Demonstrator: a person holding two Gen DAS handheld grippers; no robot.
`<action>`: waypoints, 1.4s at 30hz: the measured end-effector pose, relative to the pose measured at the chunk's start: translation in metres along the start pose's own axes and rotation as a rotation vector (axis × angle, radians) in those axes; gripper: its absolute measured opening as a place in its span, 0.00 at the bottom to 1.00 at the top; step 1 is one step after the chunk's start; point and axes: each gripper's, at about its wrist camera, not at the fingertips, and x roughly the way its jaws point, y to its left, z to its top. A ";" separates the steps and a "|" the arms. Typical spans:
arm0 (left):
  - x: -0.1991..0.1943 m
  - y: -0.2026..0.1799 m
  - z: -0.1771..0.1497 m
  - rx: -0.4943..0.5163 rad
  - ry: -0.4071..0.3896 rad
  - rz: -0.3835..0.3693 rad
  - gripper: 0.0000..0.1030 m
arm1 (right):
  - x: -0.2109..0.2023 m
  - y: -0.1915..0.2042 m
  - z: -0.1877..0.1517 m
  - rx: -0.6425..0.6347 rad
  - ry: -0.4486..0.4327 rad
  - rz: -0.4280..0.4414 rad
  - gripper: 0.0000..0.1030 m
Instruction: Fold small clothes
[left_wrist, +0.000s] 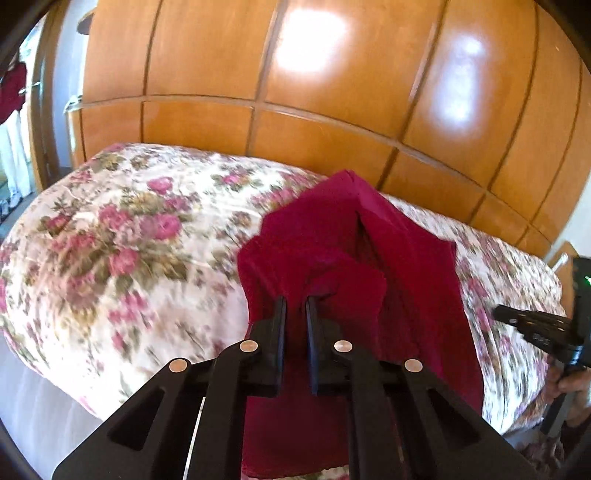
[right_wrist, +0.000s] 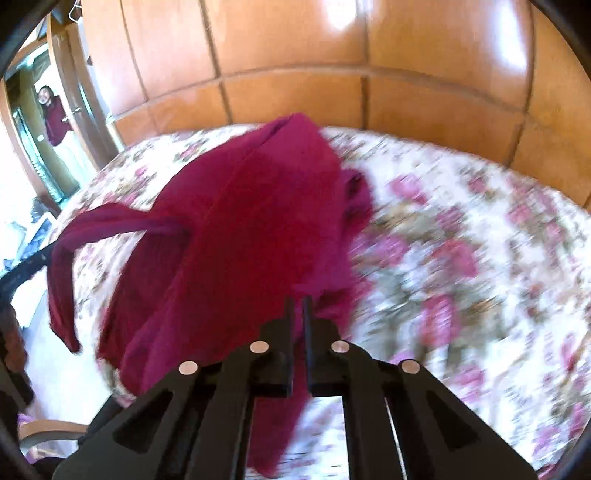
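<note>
A crimson garment (left_wrist: 369, 240) rises in a peak off the floral bedspread (left_wrist: 129, 240). My left gripper (left_wrist: 296, 304) is shut on a bunched fold at its near edge, with cloth pinched between the black fingers (left_wrist: 282, 314). In the right wrist view the same garment (right_wrist: 240, 221) hangs tilted, and a narrow sleeve or strap (right_wrist: 110, 221) trails off to the left. My right gripper (right_wrist: 298, 304) is shut on its near right edge. The right gripper (left_wrist: 517, 321) also shows at the right edge of the left wrist view, just right of the garment.
Glossy wooden wardrobe panels (left_wrist: 295, 92) stand close behind the bed. The bedspread (right_wrist: 461, 240) runs wide to the right of the garment. A person (right_wrist: 51, 114) stands in a doorway at the far left. A wooden chair edge (right_wrist: 48, 432) shows at lower left.
</note>
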 end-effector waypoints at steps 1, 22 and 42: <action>-0.001 0.004 0.005 -0.011 -0.006 0.008 0.08 | -0.002 -0.009 0.005 0.005 -0.011 -0.040 0.00; 0.100 0.115 0.129 -0.200 -0.045 0.494 0.65 | 0.016 0.062 -0.125 -0.034 0.415 0.266 0.61; 0.094 0.019 -0.025 -0.089 0.214 0.119 0.65 | -0.077 -0.068 0.013 0.137 -0.111 0.164 0.07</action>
